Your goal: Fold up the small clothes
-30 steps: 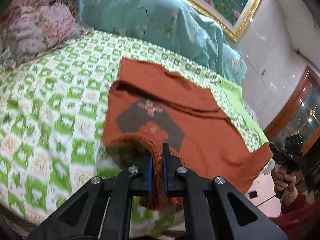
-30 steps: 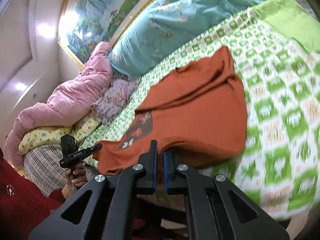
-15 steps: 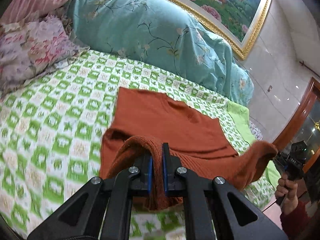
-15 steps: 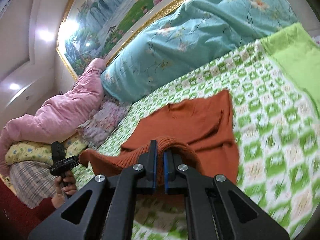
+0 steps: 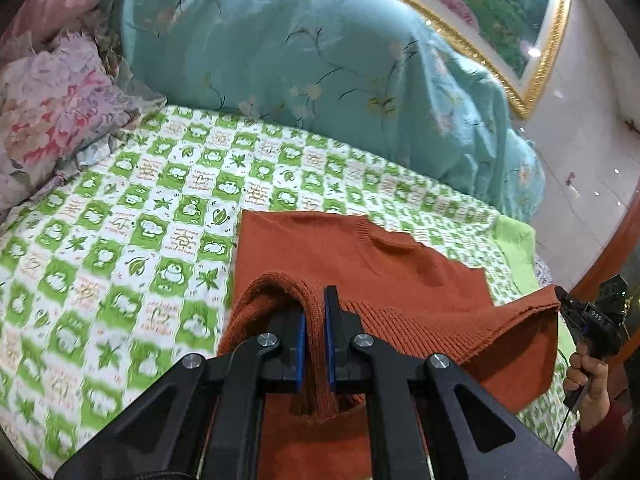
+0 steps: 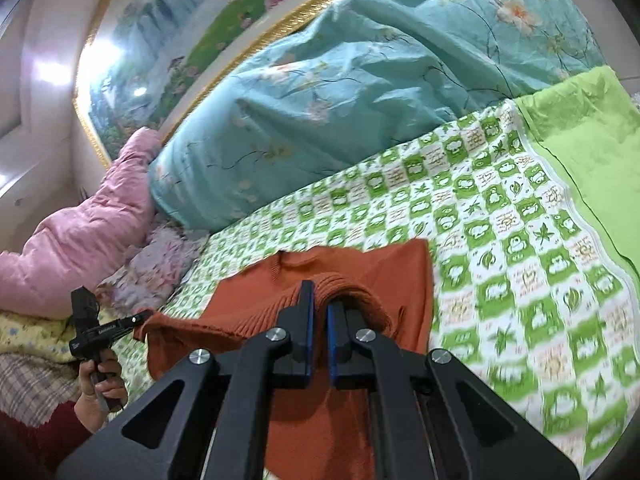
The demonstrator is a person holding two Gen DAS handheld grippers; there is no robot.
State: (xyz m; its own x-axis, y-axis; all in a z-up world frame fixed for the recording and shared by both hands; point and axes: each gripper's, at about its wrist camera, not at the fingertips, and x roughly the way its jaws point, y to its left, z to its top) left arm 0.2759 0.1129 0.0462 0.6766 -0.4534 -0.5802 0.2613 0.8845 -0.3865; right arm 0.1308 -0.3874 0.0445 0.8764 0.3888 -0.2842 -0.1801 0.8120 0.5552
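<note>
A small rust-orange knit sweater [image 5: 360,256] lies on the green-and-white checked bedspread [image 5: 120,240], collar end toward the pillows. My left gripper [image 5: 315,320] is shut on the ribbed hem at one bottom corner and holds it up over the sweater's body. My right gripper [image 6: 319,312] is shut on the other hem corner of the sweater [image 6: 360,264]. The hem stretches taut between both grippers, lifted and doubled over the lower half. The right gripper also shows in the left wrist view [image 5: 592,316], and the left gripper in the right wrist view [image 6: 104,328].
A teal floral duvet [image 5: 320,60] is piled behind the sweater below a gold-framed painting [image 5: 500,8]. A floral pillow [image 5: 48,112] and a pink quilt [image 6: 80,232] lie at the left. A plain green sheet [image 6: 580,132] borders the bedspread on the right.
Both grippers have carried the hem up and forward toward the collar. The dark chest print is now hidden under the fold, and more bedspread shows beyond the sweater.
</note>
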